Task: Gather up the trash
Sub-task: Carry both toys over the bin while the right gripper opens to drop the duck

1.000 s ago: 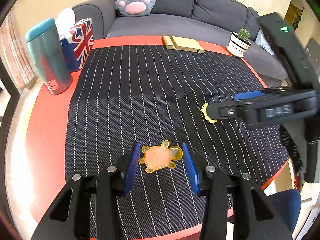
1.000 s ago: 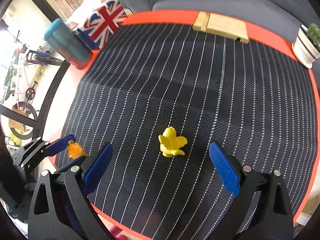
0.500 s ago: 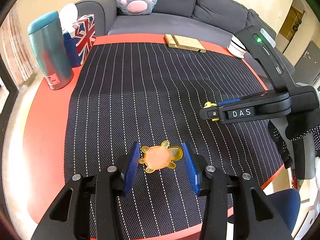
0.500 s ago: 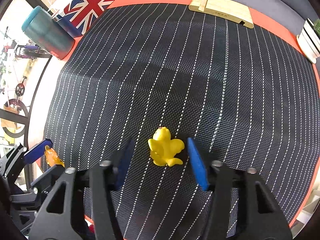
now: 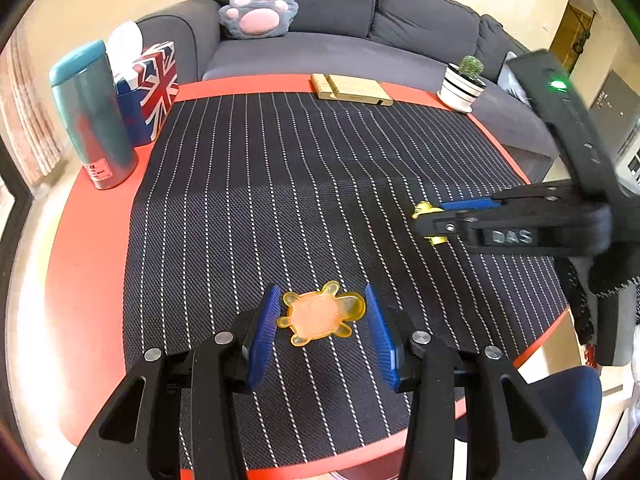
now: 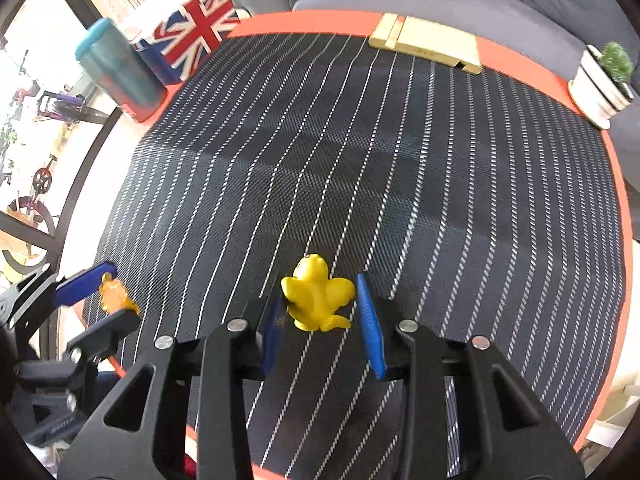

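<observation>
Between each gripper's narrowed pads: left gripper (image 5: pixel 322 316) orange turtle (image 5: pixel 320 314), right gripper (image 6: pixel 320 304) yellow figure (image 6: pixel 316 300).

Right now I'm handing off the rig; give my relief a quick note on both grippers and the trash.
Left gripper: shut on the orange turtle piece, which looks lifted just off the striped mat.
Right gripper: closed around the yellow figure, pads touching or nearly so.
Done: both pieces are between the jaws.
Left: lift them and carry them off. No bin shows in either view.
</observation>
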